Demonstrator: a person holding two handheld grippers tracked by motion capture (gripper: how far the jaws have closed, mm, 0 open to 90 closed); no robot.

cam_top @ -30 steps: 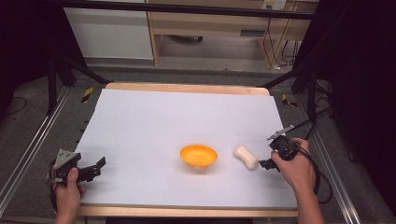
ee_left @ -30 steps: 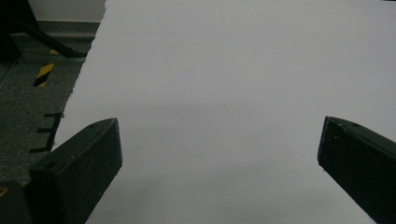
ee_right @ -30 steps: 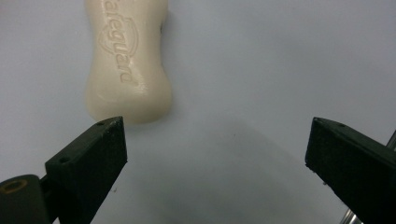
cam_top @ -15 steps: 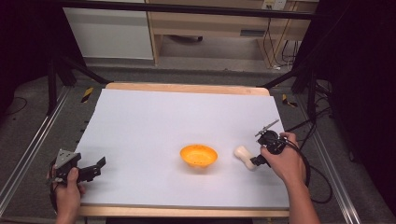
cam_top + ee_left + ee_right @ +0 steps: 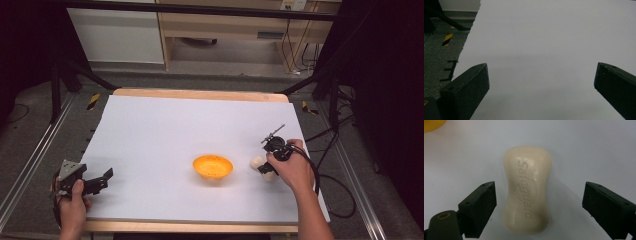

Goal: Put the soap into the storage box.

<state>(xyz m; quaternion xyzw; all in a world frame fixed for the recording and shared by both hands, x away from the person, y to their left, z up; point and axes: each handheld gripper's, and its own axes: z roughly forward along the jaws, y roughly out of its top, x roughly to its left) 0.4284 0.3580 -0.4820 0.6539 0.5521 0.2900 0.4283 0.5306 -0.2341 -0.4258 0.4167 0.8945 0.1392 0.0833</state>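
Right gripper stands open astride the soap bar, jaws just closing but clear of it; soap lies on the table beside the orange bowl; recommend centring before clamping its narrow waist.

Quick count of my setup: one cream-coloured waisted soap bar with lettering pressed into its top, one small round orange plastic bowl, and one big white sheet-covered table with a pale wooden edge. Then two black two-jaw grippers of mine, the left gripper and the right gripper, one in each of my two hands. So that's one soap, one bowl, one table, two grippers
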